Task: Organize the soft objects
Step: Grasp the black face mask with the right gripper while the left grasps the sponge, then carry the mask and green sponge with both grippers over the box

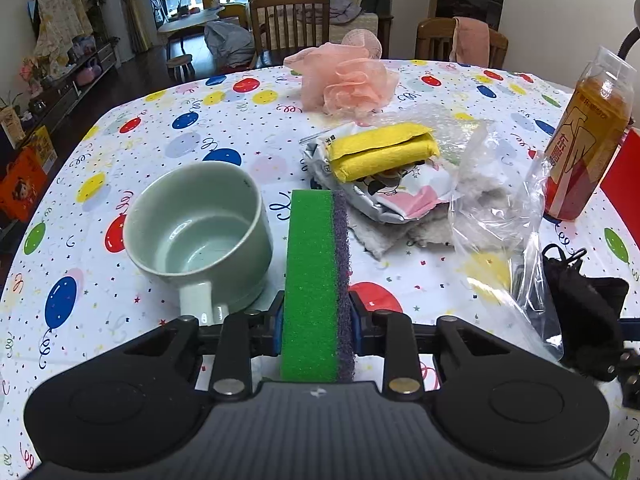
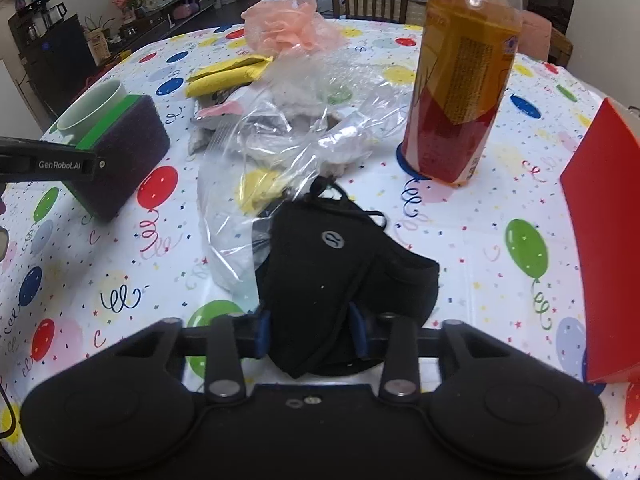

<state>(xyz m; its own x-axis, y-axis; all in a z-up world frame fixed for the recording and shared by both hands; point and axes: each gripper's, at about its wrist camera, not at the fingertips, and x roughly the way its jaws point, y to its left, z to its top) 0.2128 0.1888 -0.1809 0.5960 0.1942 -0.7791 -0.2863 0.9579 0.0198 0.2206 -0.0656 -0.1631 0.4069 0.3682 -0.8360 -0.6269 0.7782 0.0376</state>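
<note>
Trouble looms if the left gripper (image 1: 318,322), clamping the green sponge (image 1: 312,276), clips the mug (image 1: 200,236), or the right gripper's (image 2: 312,330) pinched black pouch (image 2: 340,276) snags the plastic bag (image 2: 248,184).

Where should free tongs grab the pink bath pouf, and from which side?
Probably from above, on the ruffled mesh at the top of the pink bath pouf. It sits as a loose mound at the table's far side, beyond the yellow cloth stack, so a top pinch avoids the clutter.

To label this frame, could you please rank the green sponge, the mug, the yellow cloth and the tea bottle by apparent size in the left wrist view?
1. mug
2. green sponge, inflated by nearness
3. tea bottle and yellow cloth, too alike to rank
</note>
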